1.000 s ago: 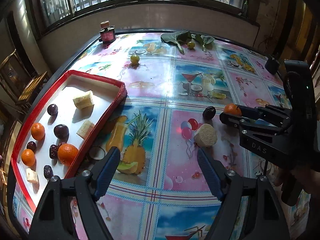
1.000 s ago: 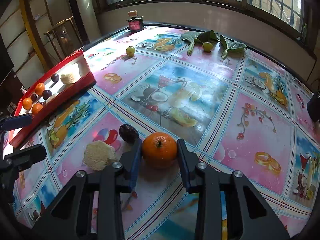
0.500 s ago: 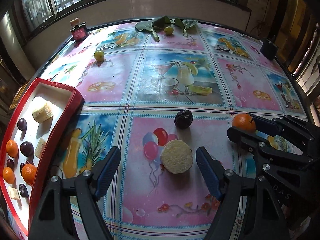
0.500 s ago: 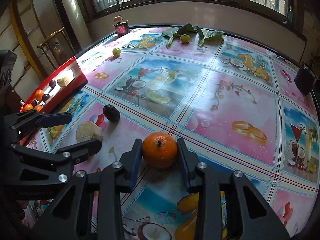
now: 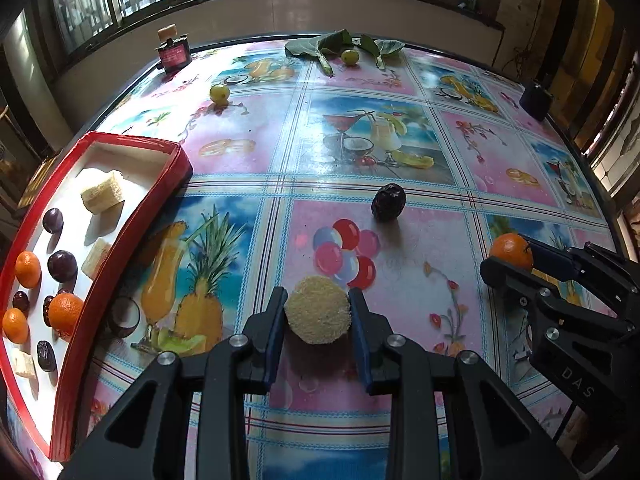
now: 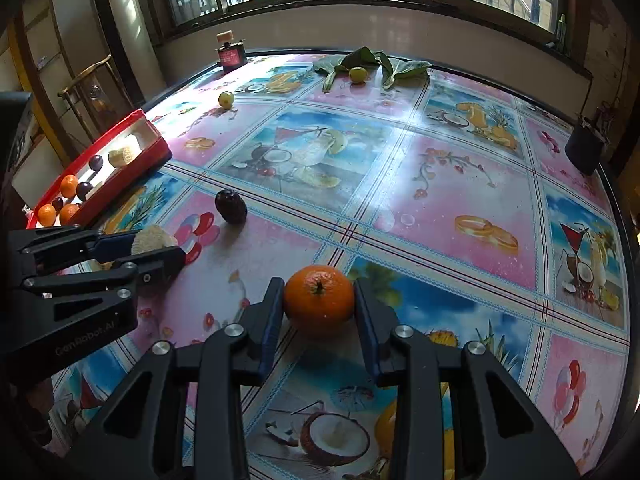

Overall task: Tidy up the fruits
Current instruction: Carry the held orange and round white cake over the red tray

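Note:
A pale, rough round slice (image 5: 318, 318) lies on the patterned tablecloth between the fingers of my left gripper (image 5: 316, 295). Its jaws are closing, and both blue pads touch the slice's sides. My right gripper (image 6: 318, 286) is shut on an orange (image 6: 319, 300), held just over the cloth at the right of the left wrist view (image 5: 511, 251). A dark wrinkled date (image 5: 388, 202) lies loose beyond the slice. The red tray (image 5: 132, 236) at the left holds several oranges, dark fruits and pale slices.
Two small green fruits (image 5: 219, 93) (image 5: 350, 57) lie far back, one among green leaves (image 5: 332, 44). A small red bottle (image 5: 173, 50) stands at the far edge and a dark cup (image 5: 536, 100) at the far right. Wall and windows run behind the table.
My left gripper swung right from the tray side, came down over the pale slice and closed its wide jaws onto it. The right gripper carried the orange sideways, still gripped.

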The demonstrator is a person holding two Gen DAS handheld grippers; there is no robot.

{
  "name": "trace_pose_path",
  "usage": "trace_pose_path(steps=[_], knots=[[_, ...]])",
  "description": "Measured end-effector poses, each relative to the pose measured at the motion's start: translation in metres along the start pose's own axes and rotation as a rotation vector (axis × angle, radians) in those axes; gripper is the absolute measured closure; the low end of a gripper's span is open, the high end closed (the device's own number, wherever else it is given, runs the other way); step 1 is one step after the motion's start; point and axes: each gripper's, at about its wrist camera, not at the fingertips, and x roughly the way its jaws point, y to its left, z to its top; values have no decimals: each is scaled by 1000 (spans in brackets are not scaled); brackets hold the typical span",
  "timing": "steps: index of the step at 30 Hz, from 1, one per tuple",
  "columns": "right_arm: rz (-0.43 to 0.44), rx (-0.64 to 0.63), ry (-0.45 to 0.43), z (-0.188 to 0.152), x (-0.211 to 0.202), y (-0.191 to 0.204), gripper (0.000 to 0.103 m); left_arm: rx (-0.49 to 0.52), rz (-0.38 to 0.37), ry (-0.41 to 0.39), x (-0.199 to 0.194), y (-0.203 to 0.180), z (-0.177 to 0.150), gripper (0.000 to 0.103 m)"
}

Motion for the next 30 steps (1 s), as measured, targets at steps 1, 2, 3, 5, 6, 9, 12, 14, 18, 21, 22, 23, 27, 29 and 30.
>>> trace_pose_path(steps=[1, 2, 3, 5, 6, 9, 12, 14, 18, 21, 22, 23, 27, 29, 30], knots=[[-3, 6, 4, -3, -3, 2, 67, -1, -1, 0, -3, 3, -4, 73], [-6, 10, 7, -6, -6, 4, 67, -4, -6, 0, -6, 5, -8, 73], [-7, 13, 9, -10, -9, 6, 67, -10, -9, 3, -8, 9, -12, 73], [-10, 24, 15, -18, -16, 11, 67, -22, -19, 9, -14, 15, -20, 73], [-14, 32, 18, -23, -19, 14, 67, -23, -22, 5, -18, 18, -25, 73], [-16, 51, 30, -38, -29, 23, 67, -11, -27, -10, -30, 24, -38, 73], [-24, 63, 43, -52, -38, 34, 67, 1, -23, -24, -41, 30, -49, 73], [-30, 77, 47, -62, -44, 41, 67, 1, -32, -26, -47, 35, -55, 73], [-34, 101, 46, -74, -53, 53, 67, -6, -44, -23, -53, 45, -63, 73], [-33, 117, 37, -81, -61, 61, 67, 0, -46, -25, -57, 50, -69, 73], [-32, 123, 35, -82, -63, 63, 67, 3, -48, -26, -59, 52, -71, 73], [-32, 128, 32, -84, -65, 66, 67, 6, -46, -28, -61, 53, -73, 73], [-36, 133, 29, -86, -68, 78, 67, 9, -59, -38, -68, 61, -78, 73], [-33, 139, 33, -87, -67, 84, 67, 9, -66, -43, -72, 66, -79, 73], [-32, 142, 34, -87, -67, 86, 67, 7, -71, -46, -74, 69, -80, 73]])
